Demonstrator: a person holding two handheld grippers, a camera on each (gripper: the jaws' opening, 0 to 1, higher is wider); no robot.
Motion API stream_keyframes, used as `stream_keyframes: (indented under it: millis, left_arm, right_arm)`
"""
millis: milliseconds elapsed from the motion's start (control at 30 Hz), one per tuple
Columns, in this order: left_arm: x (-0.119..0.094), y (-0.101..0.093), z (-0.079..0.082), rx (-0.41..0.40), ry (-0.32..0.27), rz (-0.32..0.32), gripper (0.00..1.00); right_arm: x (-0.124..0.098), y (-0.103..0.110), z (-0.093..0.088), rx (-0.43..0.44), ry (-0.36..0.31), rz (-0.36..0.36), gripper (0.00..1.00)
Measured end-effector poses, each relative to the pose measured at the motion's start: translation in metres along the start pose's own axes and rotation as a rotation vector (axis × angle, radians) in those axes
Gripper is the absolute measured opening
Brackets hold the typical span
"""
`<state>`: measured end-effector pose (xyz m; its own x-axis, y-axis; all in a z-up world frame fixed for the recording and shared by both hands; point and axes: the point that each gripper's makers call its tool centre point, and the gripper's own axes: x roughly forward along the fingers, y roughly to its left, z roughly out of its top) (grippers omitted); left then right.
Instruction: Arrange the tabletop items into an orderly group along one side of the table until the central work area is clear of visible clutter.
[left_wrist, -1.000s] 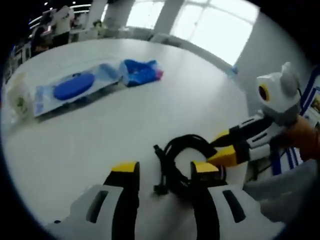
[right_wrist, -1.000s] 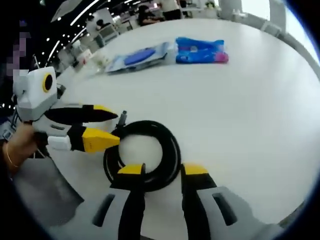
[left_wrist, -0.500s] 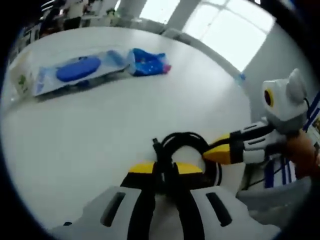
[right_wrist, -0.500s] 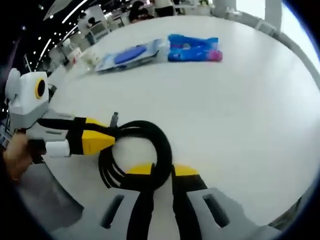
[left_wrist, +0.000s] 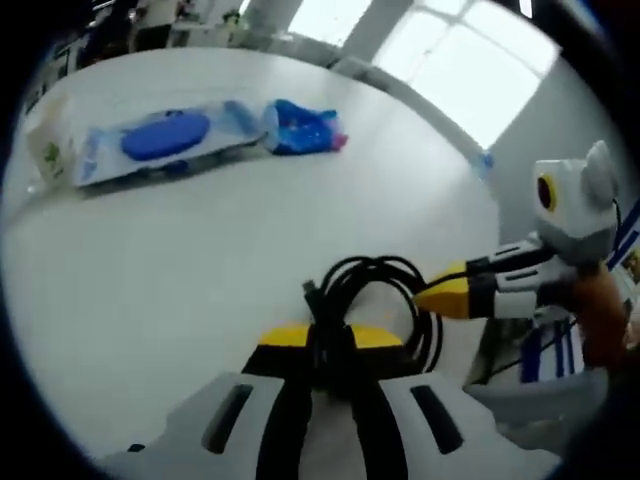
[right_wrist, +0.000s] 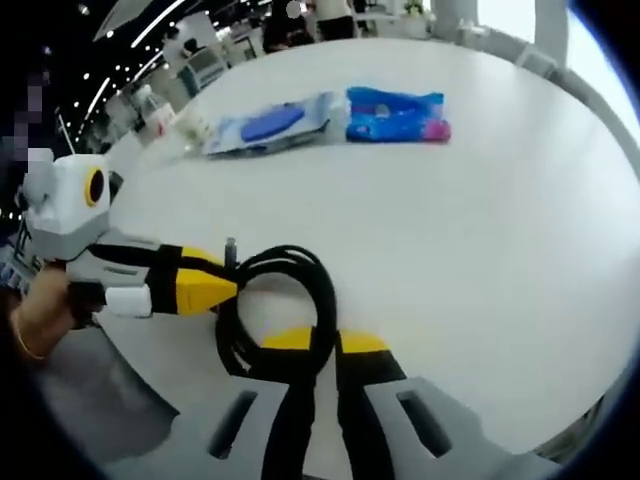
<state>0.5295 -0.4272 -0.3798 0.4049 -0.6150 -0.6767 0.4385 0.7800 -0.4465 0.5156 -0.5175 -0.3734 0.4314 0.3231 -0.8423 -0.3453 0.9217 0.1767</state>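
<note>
A coil of black cable (left_wrist: 372, 296) lies at the near edge of the white table (left_wrist: 200, 250). My left gripper (left_wrist: 332, 336) is shut on one side of the coil. My right gripper (left_wrist: 425, 293) comes in from the right and pinches the other side. In the right gripper view, the right gripper (right_wrist: 322, 342) is shut on the cable (right_wrist: 290, 290), and the left gripper (right_wrist: 228, 290) holds it from the left. A flat blue package (left_wrist: 160, 140) and a blue bag (left_wrist: 300, 125) lie side by side at the far side.
A small white pouch (left_wrist: 45, 155) stands left of the flat blue package (right_wrist: 270, 125), which lies next to the blue bag (right_wrist: 395, 115). The table edge runs close behind the coil. A person's hand (right_wrist: 40, 310) holds the left gripper. Windows are beyond the table.
Both grippers went from open beside the coil to shut on it. Over the last half second the coil has stayed held between them, with only a small shift.
</note>
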Motion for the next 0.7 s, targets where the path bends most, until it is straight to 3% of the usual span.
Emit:
stream_keyframes:
  millis: [367, 700]
  left_arm:
    - [-0.011, 0.007, 0.029, -0.066, -0.071, -0.007, 0.10]
    - [-0.013, 0.022, 0.061, -0.090, -0.138, 0.022, 0.09]
  right_arm:
    - [-0.003, -0.002, 0.043, -0.025, -0.046, 0.026, 0.05]
    - [0.013, -0.005, 0.080, -0.037, -0.053, 0.067, 0.05]
